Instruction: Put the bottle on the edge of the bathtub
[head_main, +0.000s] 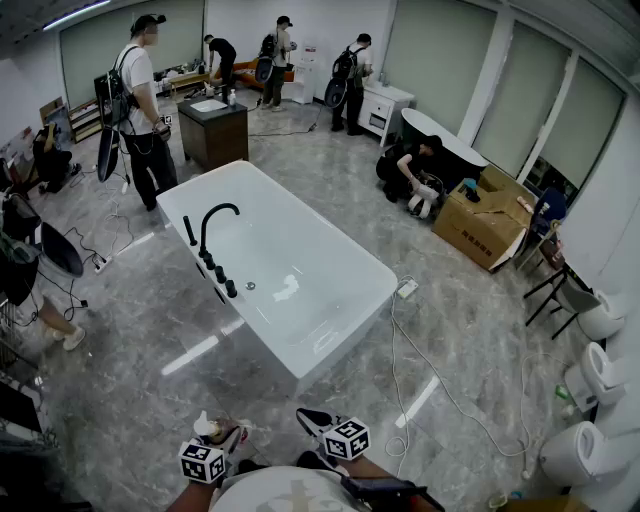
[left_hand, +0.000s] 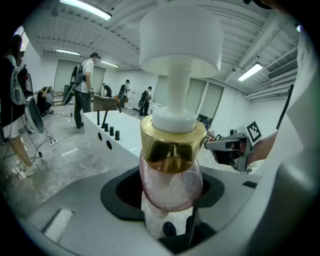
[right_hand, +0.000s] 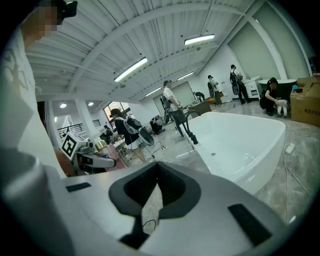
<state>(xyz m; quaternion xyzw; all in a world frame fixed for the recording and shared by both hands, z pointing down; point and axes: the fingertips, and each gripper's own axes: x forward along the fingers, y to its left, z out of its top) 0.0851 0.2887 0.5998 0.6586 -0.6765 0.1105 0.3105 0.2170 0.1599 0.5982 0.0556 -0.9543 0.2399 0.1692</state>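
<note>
pink-bodied, with a gold collar and a white pump cap, the bottle (left_hand: 171, 165) is gripped between the jaws of the left tool (left_hand: 170, 205), held close to the person's body and well apart from the white bathtub (head_main: 345, 325), whose rim carries a black faucet (head_main: 212, 225). the right tool (right_hand: 156, 175) is seen closed on nothing, just beside the left one above the grey marble floor (head_main: 150, 330).

place: bathroom-fixture showroom | cues: bathtub (head_main: 345, 340), toilets (head_main: 580, 455), vanity (head_main: 212, 135), carton (head_main: 480, 228)
</note>
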